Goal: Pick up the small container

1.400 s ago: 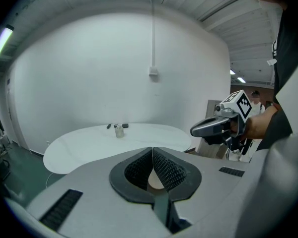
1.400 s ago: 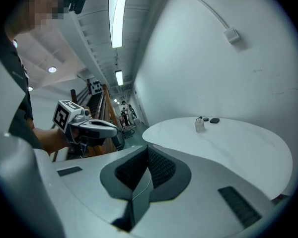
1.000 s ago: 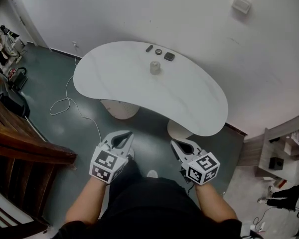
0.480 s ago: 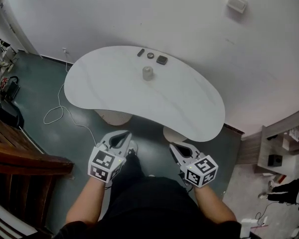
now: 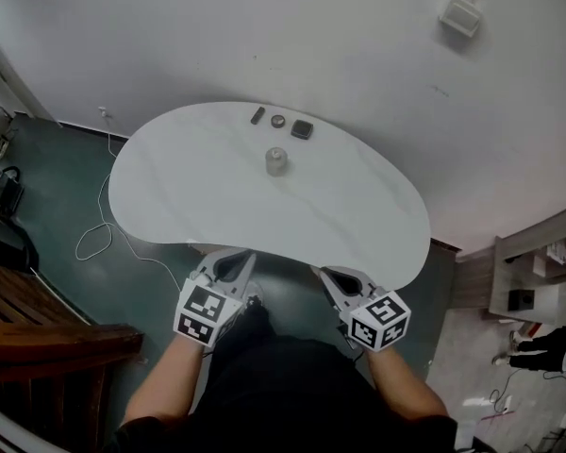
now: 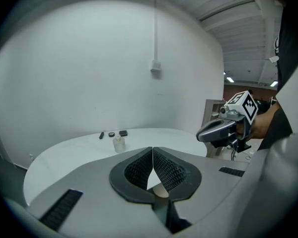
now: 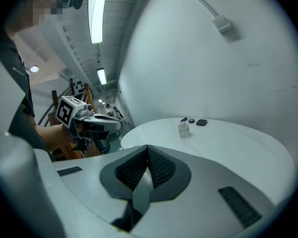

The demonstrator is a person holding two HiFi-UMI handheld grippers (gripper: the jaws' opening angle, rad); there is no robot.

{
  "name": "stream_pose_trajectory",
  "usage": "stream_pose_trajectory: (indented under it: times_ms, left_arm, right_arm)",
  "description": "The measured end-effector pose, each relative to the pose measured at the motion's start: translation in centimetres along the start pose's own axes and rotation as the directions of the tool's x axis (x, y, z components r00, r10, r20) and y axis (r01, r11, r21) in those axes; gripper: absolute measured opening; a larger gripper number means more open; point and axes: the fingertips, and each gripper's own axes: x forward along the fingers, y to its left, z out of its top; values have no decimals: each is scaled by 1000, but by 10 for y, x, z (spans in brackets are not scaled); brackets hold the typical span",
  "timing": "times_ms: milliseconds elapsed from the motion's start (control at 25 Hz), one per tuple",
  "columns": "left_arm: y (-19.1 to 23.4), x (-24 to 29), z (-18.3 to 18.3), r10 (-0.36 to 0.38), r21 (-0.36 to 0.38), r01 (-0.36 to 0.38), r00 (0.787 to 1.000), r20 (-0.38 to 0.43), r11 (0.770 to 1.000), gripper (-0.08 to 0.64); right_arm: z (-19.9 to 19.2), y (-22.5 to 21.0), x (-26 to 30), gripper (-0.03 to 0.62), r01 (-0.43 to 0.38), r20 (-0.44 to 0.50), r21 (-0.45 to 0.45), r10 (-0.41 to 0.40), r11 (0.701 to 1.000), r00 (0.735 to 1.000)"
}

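Dark ribbed pads (image 6: 139, 168) meet tip to tip on both tools. The left hand-held gripper (image 6: 152, 157) and the right hand-held gripper (image 7: 148, 157) are each clenched on nothing, side by side just short of the near edge of the white surface (image 5: 358, 215). Ahead of both and well apart from them stands the small container (image 5: 276, 161), a pale translucent bottle, upright and alone. Just beyond it, near the far edge, three small dark items (image 5: 279, 121) lie in a row. The reach looks not yet begun. To do it well, spread one pair of jaws before arriving. Come in level at the bottle's body, below its narrower top, and close gently so it neither tips nor skids.
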Motion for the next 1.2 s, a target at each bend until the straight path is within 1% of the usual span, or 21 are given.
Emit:
stream_pose_trajectory:
  times_ms: [280,520,720,880,1120,1200]
  left_arm:
    - [70,39,34,-65,87,64,998,13,994,17]
    - [112,72,39,-140,117,139,990,3,983,17]
    - [136,93,47,-190,146,188,982,5,971,17]
    - [154,106,47,-210,156,207,978,3,966,18]
    - [161,125,41,-233,154,234,972,-23,960,22]
    - [161,132,40,-232,155,235,972,-33,960,46]
  right_arm:
    - [46,-28,56,-6,87,26,16,-88,996,996]
    - [64,-47,94,-6,160,36,33,-161,987,986]
    - [75,-60,115,-6,215,34,43,-217,976,976]
    - [85,-66,126,-6,237,46,66,-241,969,970]
    - [89,-75,130,-6,267,45,75,-271,961,962]
    - [89,-79,130,-6,268,41,73,-271,961,962]
